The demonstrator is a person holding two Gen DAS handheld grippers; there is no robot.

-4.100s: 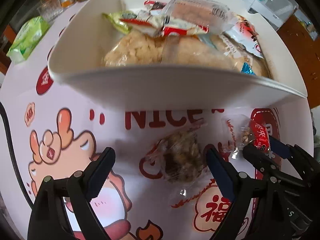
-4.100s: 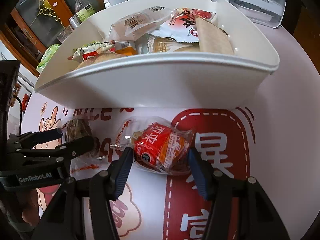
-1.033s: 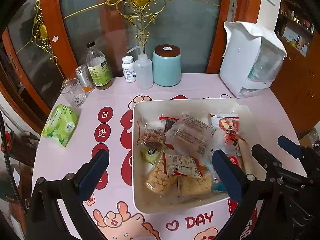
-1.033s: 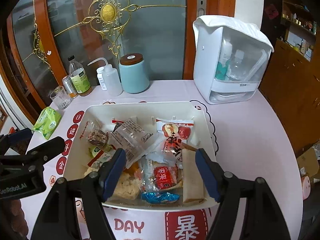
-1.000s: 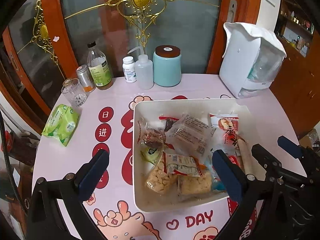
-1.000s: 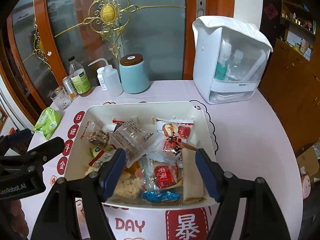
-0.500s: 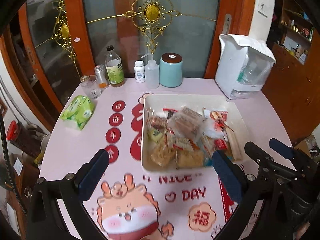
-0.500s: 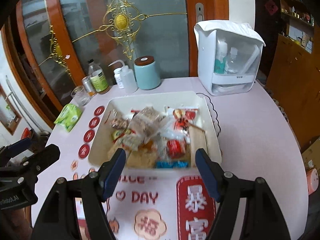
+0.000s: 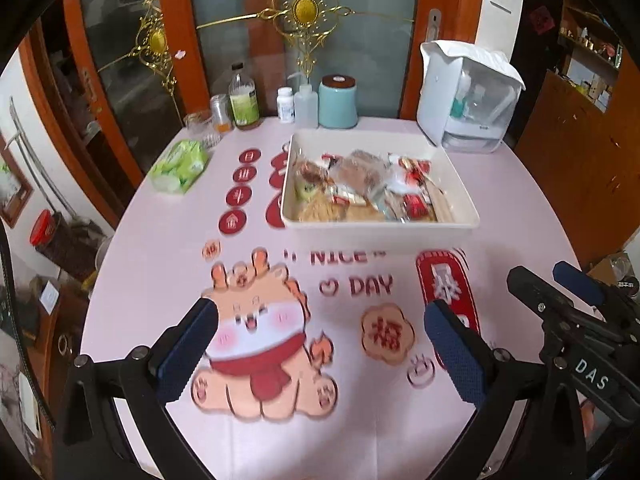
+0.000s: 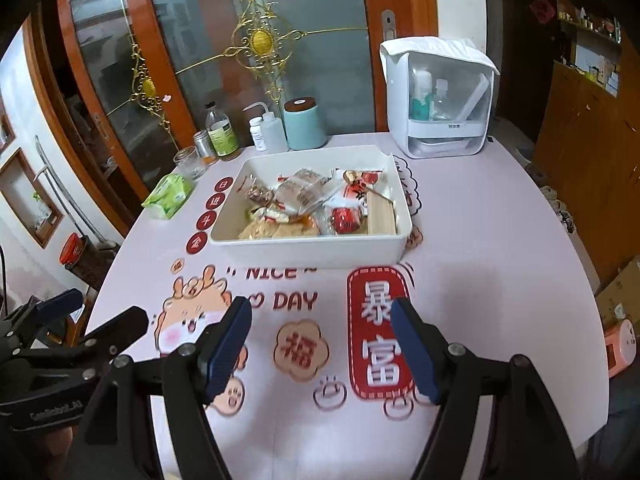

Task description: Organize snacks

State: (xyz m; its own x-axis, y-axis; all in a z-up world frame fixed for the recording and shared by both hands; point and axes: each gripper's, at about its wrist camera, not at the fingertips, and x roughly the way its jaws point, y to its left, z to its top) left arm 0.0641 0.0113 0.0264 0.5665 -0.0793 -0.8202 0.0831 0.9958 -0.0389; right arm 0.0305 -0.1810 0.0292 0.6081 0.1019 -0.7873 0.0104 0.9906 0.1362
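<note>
Several snacks (image 10: 304, 204) overlap, lower packets hidden

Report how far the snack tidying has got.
Done, by the look of it: the wrapped snacks all sit in the white bin, none loose on the tablecloth. In hand: nothing; the left gripper and right gripper have open, empty jaws. Left: apparently nothing more to collect.

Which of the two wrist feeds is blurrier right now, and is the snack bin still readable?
Left wrist view: motion smear on the tablecloth print and the snacks in the white bin. Right wrist view: sharper, packets in the bin distinguishable. Both bow at the edges with dark corners; no strong glare.
</note>
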